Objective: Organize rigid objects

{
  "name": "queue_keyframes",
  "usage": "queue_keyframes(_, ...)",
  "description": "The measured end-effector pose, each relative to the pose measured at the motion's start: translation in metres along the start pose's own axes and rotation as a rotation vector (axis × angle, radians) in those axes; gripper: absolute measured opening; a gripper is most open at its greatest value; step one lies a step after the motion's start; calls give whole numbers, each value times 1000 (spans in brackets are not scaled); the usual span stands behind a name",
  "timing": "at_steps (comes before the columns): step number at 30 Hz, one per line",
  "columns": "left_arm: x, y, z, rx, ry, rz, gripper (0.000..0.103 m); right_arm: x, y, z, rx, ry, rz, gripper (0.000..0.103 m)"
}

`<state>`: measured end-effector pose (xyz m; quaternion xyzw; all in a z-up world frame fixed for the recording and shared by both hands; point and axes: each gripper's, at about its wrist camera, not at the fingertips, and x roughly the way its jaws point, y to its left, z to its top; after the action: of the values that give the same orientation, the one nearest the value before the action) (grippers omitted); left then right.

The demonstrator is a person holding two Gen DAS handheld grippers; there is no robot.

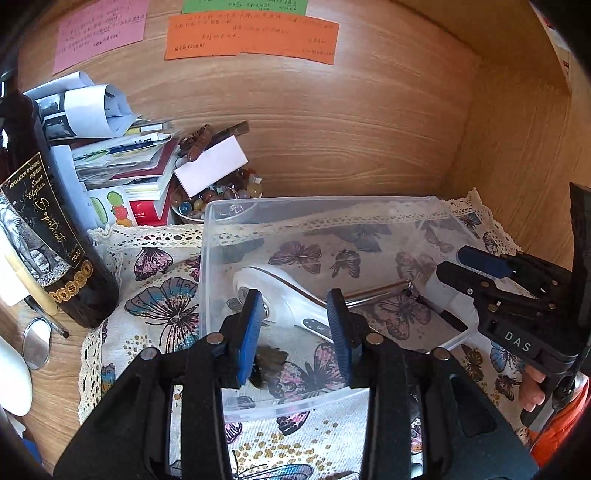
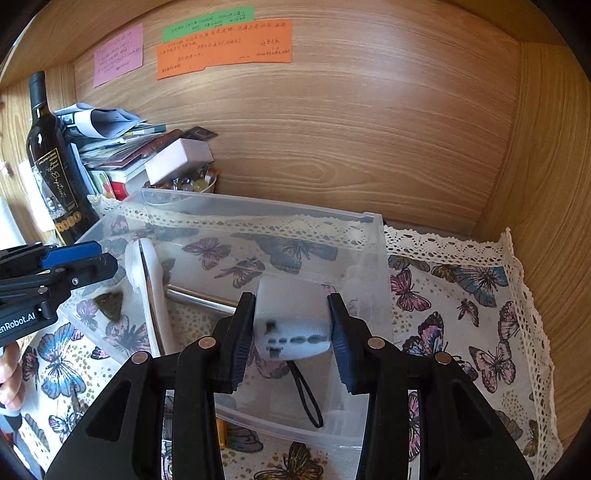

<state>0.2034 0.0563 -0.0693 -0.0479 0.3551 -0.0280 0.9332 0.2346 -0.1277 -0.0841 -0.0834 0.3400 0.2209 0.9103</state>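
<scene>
Far left: dark wine bottle (image 1: 55, 236) upright on my bench (image 1: 62, 369). Right of it, a paper-and-booklet heap (image 1: 122, 162), then a bowl of coloured beads (image 1: 218, 201). Pink (image 2: 118, 53), green (image 2: 208, 22) and orange notes (image 2: 225, 46) stuck on the wooden back wall (image 2: 351, 129).

"APPELLATION D'ORIGINE PROTÉGÉE", "Smart Elephant" and "2020" are printed on the wine bottle's label (image 1: 40, 221), "DAS" is marked on the right gripper (image 1: 448, 291), "enRobot.AI" is seen on the left gripper (image 2: 98, 262), while the handwriting on the coloured notes (image 1: 251, 37) cannot be read.
</scene>
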Motion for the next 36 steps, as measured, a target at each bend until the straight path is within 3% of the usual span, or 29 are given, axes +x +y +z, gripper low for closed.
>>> queue_keyframes(5, -12, -1, 1, -2, -27, 1, 54, -8, 2, 2, -6, -25, -4, 50)
queue_keyframes(7, -20, -3, 1, 3, -45, 6, 62, -12, 4, 3, -9, -39, -7, 51)
queue_keyframes(9, -28, -5, 1, 7, -64, 10, 76, -19, 4, 3, -11, -54, -11, 53)
queue_keyframes(11, -38, -7, 0, 12, -86, 21, 82, -28, 4, 3, -7, -79, -11, 68)
queue_keyframes(15, -56, -13, -4, 35, -121, 48, 94, -47, 6, 0, -4, -125, -8, 78)
queue_keyframes(25, -89, -16, -26, 50, -140, 34, 101, -92, 20, -25, -36, -173, -6, 83)
queue_keyframes(36, -80, -18, -73, 58, -18, 43, 101, -88, 33, -72, -39, -60, 18, 83)
